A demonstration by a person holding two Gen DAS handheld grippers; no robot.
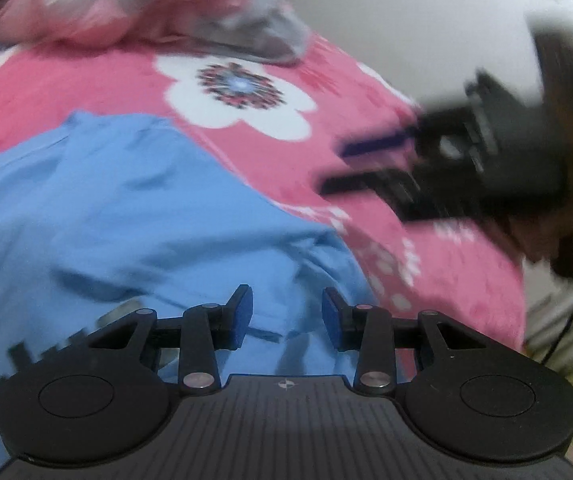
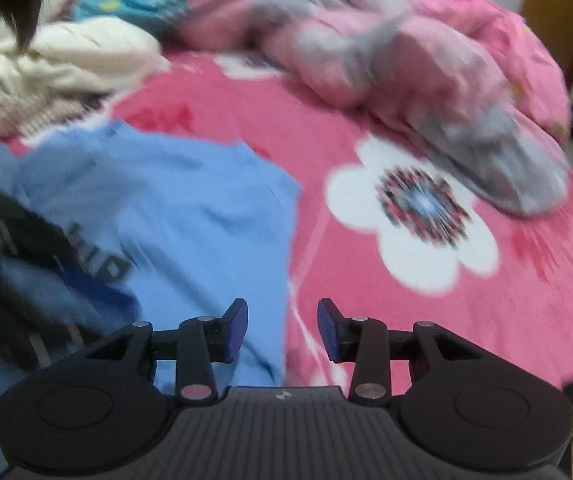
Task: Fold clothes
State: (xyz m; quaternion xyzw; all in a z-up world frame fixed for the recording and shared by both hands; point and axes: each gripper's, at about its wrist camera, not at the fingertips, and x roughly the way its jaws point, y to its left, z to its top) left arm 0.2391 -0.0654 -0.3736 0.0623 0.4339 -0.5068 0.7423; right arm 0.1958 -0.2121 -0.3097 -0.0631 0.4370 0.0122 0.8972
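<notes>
Blue cotton T-shirt (image 1: 138, 216) fills my left view from nine to six o'clock on the pink floral bedsheet (image 1: 246, 152), left gripper (image 1: 287, 312) fingers apart above it, holding nothing. In my right view the shirt (image 2: 166, 208) lies at nine o'clock, right gripper (image 2: 282, 330) fingers apart over its edge; motion blur could make me pinch sheet along with shirt.

Two wrist fisheye cams, both low and close over a bed.

Left cam looks fwd over a blue shirt (image 1: 134, 216); right cam sits at its edge, facing same way. Both share shirt, pink floral bedspread (image 2: 426, 216) w/ white flower, grey-pink clothes pile (image 1: 134, 4). Both blurred.
</notes>
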